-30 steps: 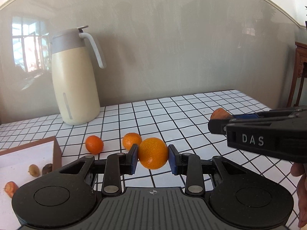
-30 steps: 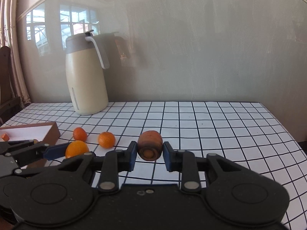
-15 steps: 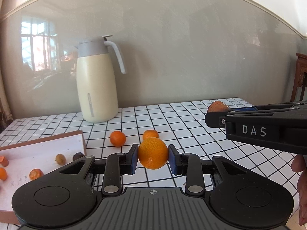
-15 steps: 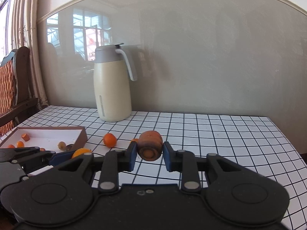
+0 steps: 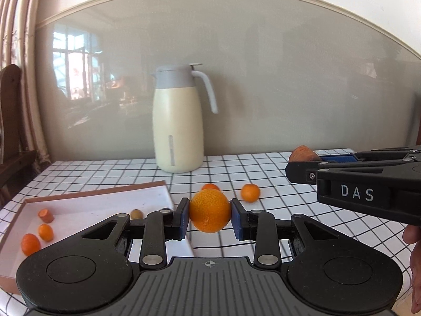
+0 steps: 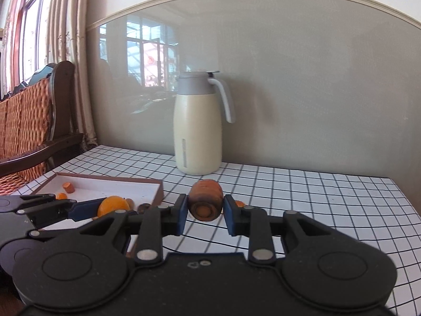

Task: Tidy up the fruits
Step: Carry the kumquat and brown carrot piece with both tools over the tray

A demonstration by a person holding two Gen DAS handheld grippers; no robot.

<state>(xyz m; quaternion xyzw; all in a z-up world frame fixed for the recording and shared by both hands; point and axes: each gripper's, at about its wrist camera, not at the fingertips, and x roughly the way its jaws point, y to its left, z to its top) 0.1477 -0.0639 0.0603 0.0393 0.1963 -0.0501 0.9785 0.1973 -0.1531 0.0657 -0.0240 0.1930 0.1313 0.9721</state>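
- Orange [image 5: 209, 210] sits clamped between the blue pads of the left tongs [image 5: 210, 218], held clear above the checked worktop [image 5: 276, 173].
- A brown carrot stub [image 6: 205, 200] is pinched the same way in the right tongs [image 6: 205, 214], just to the right of the left pair.
- Below and to the left lies a shallow white tray [image 5: 110, 205] holding small orange fruits and a carrot piece [image 5: 46, 215].
- Two mandarins [image 5: 250, 192] rest on the worktop beside the tray.
- A cream jug [image 5: 179, 121] stands by the wall.
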